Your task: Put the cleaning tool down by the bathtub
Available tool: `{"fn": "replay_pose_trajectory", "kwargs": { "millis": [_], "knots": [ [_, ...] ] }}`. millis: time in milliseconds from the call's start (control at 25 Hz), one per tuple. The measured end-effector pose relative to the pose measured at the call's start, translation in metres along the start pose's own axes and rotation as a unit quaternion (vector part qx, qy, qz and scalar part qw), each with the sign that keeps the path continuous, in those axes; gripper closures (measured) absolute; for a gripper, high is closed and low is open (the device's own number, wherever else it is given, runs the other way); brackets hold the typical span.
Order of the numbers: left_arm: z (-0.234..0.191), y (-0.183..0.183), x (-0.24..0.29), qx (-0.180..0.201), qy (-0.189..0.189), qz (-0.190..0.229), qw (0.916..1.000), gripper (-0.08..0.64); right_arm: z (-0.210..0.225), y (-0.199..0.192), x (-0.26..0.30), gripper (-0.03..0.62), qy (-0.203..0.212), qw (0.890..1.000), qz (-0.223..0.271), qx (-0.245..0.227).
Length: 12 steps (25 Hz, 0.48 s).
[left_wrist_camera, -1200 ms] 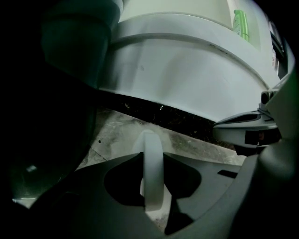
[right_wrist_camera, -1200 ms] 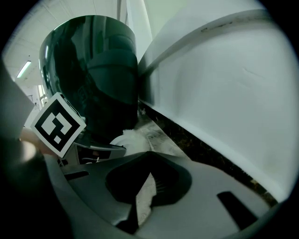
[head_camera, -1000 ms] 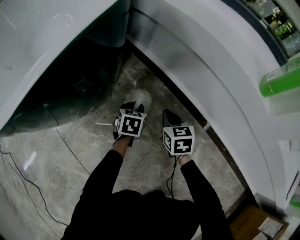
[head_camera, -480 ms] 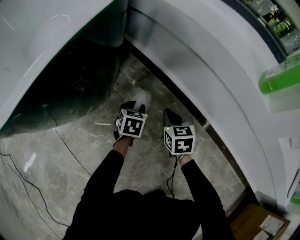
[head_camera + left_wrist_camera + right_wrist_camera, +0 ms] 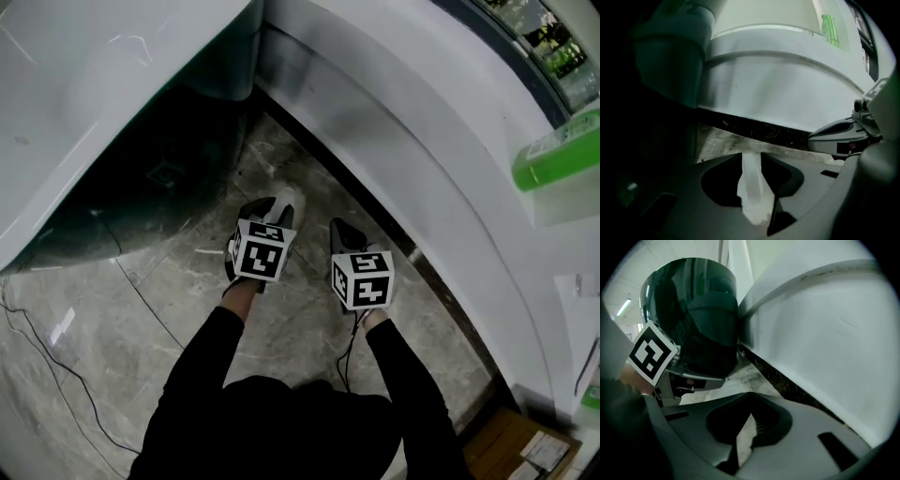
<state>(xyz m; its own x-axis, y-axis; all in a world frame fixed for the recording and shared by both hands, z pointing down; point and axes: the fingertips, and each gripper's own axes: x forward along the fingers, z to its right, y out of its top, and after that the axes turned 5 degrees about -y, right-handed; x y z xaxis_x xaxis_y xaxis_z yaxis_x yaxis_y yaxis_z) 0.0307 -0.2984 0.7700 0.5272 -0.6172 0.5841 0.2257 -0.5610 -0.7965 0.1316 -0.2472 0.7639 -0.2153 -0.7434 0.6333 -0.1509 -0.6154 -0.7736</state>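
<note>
white cleaning tool (image 5: 752,187) low beside the bathtub (image 5: 403,141)
opening the left gripper (image 5: 751,158) with the tool between its jaws; holding the right gripper (image 5: 749,401) pinched closed, empty, at 3 o'clock.

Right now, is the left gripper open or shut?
Opening: the left gripper has its jaws apart, with the white tool loose between them, low by the tub.

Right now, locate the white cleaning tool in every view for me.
Head view: cleaning tool centre, at the left gripper's tip.
Left gripper view: bottom centre, between its opening jaws.
Right gripper view: lower left, below that gripper.
Shared landmark: white bathtub wall.
</note>
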Motion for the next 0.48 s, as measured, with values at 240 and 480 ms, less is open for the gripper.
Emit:
{"fn": "replay_pose_trajectory", "kwargs": {
  "millis": [240, 480],
  "knots": [
    [-0.001, 0.022, -0.03, -0.013, -0.006, 0.038, 0.9992, 0.505, -0.001, 0.019, -0.009, 0.592, 0.003, 1.0, 0.013, 0.002],
    [0.001, 0.027, -0.052, -0.016, -0.012, 0.048, 0.9986, 0.552, -0.005, 0.033, -0.018, 0.592, 0.006, 1.0, 0.019, -0.001]
  ]
}}
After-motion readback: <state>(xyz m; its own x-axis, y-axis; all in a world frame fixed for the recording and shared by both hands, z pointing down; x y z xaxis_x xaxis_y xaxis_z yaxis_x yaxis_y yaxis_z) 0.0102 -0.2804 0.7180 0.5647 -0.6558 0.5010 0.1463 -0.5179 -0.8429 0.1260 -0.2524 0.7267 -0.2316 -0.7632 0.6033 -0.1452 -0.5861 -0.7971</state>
